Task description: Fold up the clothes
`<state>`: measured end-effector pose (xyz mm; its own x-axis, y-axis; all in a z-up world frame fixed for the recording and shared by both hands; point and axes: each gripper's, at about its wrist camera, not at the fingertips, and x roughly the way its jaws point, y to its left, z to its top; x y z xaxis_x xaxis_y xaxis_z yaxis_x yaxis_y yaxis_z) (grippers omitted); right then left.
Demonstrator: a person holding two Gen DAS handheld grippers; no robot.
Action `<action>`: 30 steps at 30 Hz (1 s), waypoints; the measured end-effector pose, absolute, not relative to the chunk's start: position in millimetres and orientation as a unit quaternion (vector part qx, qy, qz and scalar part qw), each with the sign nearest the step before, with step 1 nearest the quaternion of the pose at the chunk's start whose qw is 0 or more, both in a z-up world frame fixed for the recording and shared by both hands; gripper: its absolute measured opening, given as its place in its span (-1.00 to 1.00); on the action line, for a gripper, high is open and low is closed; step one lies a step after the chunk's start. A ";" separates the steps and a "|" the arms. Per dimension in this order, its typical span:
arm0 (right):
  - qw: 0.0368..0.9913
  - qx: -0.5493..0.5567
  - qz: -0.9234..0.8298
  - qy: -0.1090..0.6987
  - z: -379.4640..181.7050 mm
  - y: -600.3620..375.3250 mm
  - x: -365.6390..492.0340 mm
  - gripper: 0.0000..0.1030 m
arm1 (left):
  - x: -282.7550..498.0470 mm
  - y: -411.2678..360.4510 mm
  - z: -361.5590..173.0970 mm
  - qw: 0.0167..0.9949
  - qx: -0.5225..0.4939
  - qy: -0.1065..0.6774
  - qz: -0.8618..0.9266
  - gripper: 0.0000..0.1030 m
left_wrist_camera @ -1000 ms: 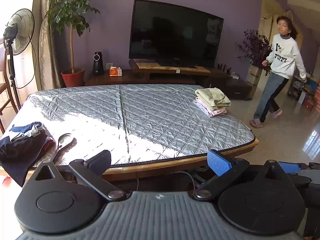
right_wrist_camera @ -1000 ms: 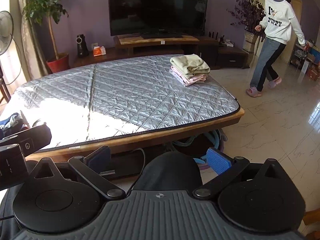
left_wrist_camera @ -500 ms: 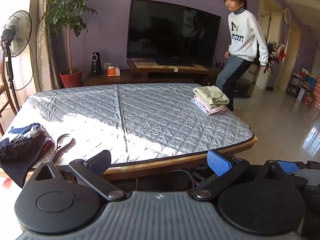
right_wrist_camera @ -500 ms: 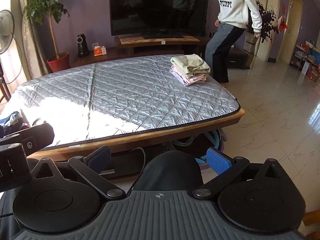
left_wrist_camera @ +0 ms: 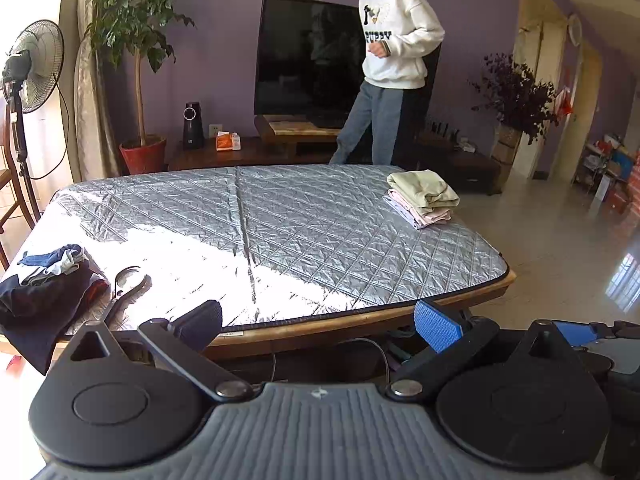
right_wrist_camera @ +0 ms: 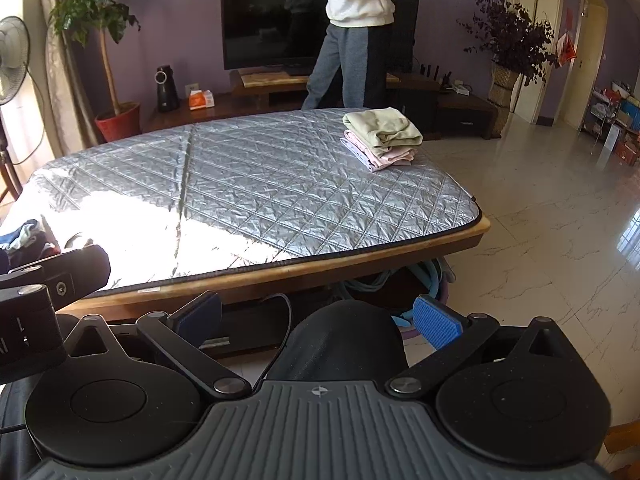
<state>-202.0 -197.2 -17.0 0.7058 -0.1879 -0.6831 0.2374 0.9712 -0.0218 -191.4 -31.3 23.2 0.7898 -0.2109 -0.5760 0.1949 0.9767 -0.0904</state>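
Left gripper point(left_wrist_camera: 318, 322) held low before near edge of surface point(left_wrist_camera: 304, 236), jaws spread wide, nothing gripped. Right gripper point(right_wrist_camera: 318, 320) likewise spread wide and empty, held off near edge over floor. Unfolded dark clothes pile point(left_wrist_camera: 44, 284) heaped at near left corner, partly draped over edge; scissors point(left_wrist_camera: 126, 290) lying just beside it. Folded clothes stack point(left_wrist_camera: 422, 198) set at far right corner. Person in white sweatshirt point(left_wrist_camera: 394, 60) seen behind surface, before television point(left_wrist_camera: 308, 56).

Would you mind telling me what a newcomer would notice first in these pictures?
Probably the shiny quilted silver cover over the table, sunlit at its near left. Then the folded stack at its far right, the dark unfolded pile at its near left, and a person walking behind.
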 end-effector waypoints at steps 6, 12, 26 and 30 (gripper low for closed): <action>0.923 0.031 -0.115 0.366 -15.6 -195.2 -201.5 0.99 | -191.3 -31.0 24.8 0.946 -0.015 0.306 -0.107 0.98; 0.922 0.036 -0.116 0.367 -15.6 -199.2 -200.4 0.99 | -190.1 -31.6 23.6 0.944 -0.013 0.310 -0.107 0.98; 0.920 0.035 -0.119 0.372 -19.2 -198.4 -200.6 0.99 | -190.3 -33.5 22.1 0.943 -0.008 0.317 -0.105 0.98; 0.920 0.033 -0.119 0.371 -19.1 -197.4 -200.8 0.99 | -190.2 -34.2 22.2 0.942 -0.009 0.318 -0.105 0.98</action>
